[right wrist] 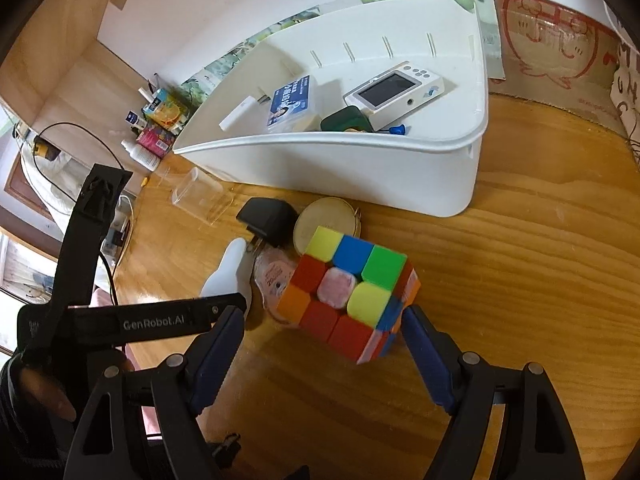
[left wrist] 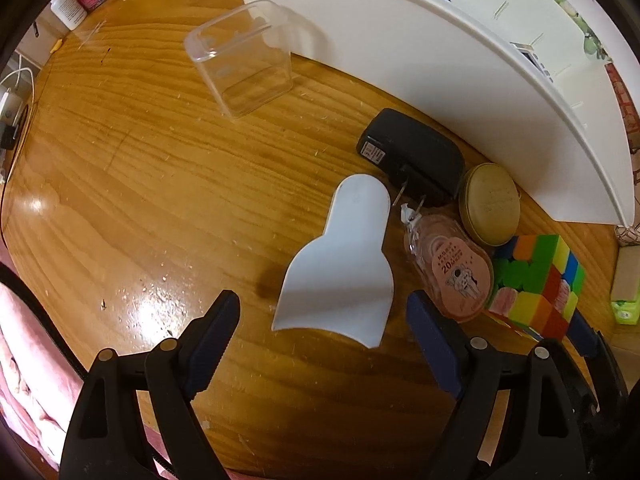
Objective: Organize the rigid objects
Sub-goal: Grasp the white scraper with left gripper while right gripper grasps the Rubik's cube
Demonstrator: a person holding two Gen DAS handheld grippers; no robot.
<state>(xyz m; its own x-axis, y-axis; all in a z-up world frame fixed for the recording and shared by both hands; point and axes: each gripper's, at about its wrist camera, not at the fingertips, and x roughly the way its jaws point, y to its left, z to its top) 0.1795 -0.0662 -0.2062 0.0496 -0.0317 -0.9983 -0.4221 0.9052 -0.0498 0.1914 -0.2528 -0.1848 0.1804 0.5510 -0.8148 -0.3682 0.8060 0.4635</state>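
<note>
On the varnished wooden desk (left wrist: 132, 184), the left gripper (left wrist: 324, 312) hangs with its jaws spread wide, and the broad end of a flat white plastic scraper (left wrist: 344, 264) lies between the blue tips, touched by neither. Just right of the scraper sit a pink translucent correction-tape dispenser (left wrist: 456, 268), a black plug-in power adapter (left wrist: 416, 156) and a round gold tin (left wrist: 490, 204), packed close together. A clear plastic box (left wrist: 244, 60) lies on its side further off, near the wall of the big white plastic bin (left wrist: 440, 52).

The right gripper (right wrist: 324, 320) also has its jaws wide, with a multicoloured puzzle cube (right wrist: 352, 292) resting on the desk between them; whether the right tip touches the cube I cannot tell. The white bin (right wrist: 360, 168) behind it holds a white handheld screen device (right wrist: 396, 88), a blue-labelled clear case (right wrist: 292, 104) and a dark green item (right wrist: 346, 118)
</note>
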